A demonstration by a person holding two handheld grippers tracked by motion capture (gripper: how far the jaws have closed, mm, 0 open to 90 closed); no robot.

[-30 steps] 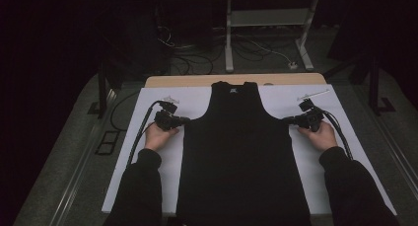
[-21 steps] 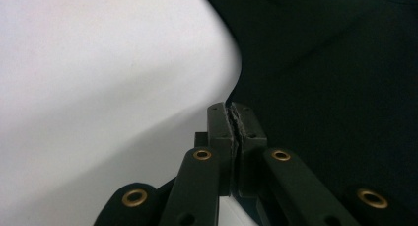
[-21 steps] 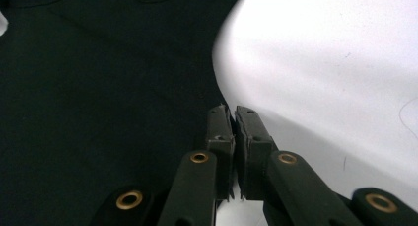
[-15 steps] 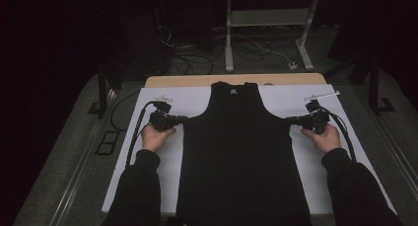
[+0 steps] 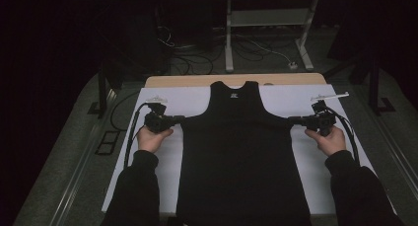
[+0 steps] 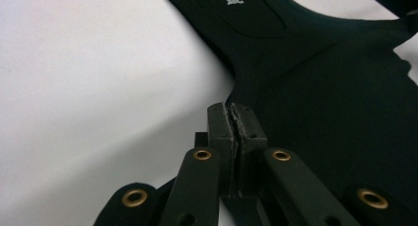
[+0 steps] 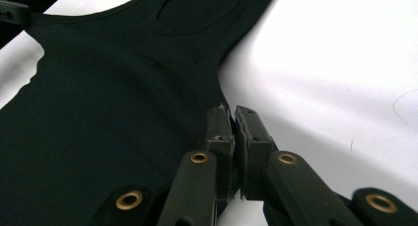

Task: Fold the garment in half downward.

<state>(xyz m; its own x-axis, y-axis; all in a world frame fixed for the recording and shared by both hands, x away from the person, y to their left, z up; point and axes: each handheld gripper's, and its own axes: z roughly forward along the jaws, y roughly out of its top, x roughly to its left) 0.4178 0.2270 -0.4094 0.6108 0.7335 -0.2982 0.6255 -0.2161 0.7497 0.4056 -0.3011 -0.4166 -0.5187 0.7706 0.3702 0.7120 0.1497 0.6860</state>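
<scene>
Pinching black tank top (image 5: 244, 162) at underarm corners: left gripper (image 5: 176, 120) at 9 o'clock, right gripper (image 5: 295, 120) at 3 o'clock, jaws clamped on fabric, white sheet (image 5: 162, 167) beneath.

Matt black cloth tank top (image 5: 244, 152), smooth white sheet (image 5: 162, 171), wooden table (image 5: 197, 81)

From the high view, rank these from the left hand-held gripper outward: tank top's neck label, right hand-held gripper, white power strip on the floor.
1. Neck label, up and toward the middle of the tank top.
2. Right hand-held gripper, across at the far armhole.
3. White power strip, on the floor beyond the table.
Measured from the left hand-held gripper.
</scene>
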